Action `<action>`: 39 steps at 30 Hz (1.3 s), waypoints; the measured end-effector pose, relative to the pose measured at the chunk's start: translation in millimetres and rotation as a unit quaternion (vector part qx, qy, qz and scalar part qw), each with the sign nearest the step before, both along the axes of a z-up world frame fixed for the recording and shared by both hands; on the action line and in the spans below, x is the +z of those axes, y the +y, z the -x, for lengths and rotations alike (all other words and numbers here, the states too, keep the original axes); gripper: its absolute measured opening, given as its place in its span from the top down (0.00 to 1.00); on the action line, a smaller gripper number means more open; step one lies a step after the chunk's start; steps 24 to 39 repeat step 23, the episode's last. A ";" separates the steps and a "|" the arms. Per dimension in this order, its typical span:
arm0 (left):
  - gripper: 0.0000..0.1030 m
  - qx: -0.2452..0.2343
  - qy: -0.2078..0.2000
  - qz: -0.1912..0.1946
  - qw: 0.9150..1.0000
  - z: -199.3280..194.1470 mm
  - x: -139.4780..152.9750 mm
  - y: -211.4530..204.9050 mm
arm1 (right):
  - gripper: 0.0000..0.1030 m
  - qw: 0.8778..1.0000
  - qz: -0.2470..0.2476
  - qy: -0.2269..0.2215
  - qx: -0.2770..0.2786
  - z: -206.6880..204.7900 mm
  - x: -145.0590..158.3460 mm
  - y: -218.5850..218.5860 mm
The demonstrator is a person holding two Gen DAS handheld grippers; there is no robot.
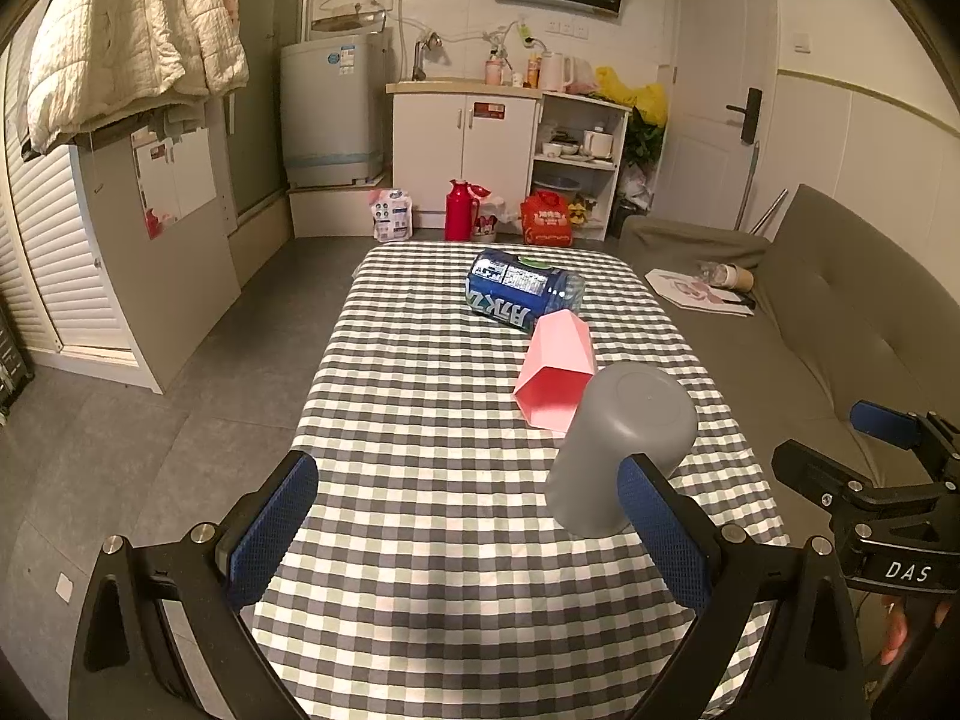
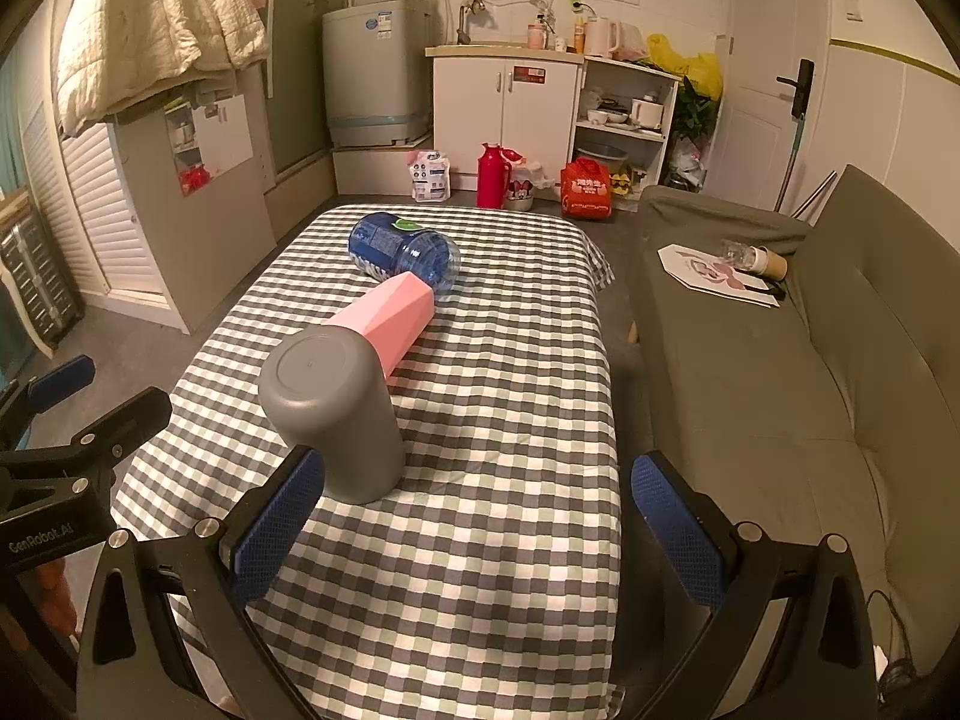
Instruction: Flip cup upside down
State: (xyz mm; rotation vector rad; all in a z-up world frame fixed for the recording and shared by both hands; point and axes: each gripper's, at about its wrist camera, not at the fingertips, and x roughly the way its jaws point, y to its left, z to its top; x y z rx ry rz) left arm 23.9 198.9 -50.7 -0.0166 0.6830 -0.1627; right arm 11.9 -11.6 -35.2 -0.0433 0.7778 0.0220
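Observation:
A grey cup [image 1: 624, 450] stands upside down, base up, on the checked tablecloth [image 1: 432, 396]; it also shows in the right wrist view [image 2: 336, 408]. My left gripper [image 1: 468, 528] is open and empty, its right finger just in front of the cup. My right gripper [image 2: 480, 522] is open and empty, with the cup just beyond its left finger. The right gripper also shows at the right edge of the left wrist view [image 1: 864, 456], and the left gripper at the left edge of the right wrist view [image 2: 78, 402].
A pink faceted cup [image 1: 555, 369] lies on its side behind the grey cup. A blue plastic bottle [image 1: 522, 291] lies on its side farther back. A grey sofa [image 2: 780, 372] runs along the table's right side. Cabinets and floor clutter stand beyond.

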 end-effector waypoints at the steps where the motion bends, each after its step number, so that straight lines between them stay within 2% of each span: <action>1: 0.00 0.000 0.000 0.000 1.000 0.0 0.0 0.1 | 0.00 1.000 0.000 0.000 0.000 0.1 0.0 0.1; 39: 0.00 0.001 -0.003 -0.005 1.000 0.2 -2.5 2.3 | 0.00 1.000 0.001 0.002 0.001 -0.5 -2.1 1.8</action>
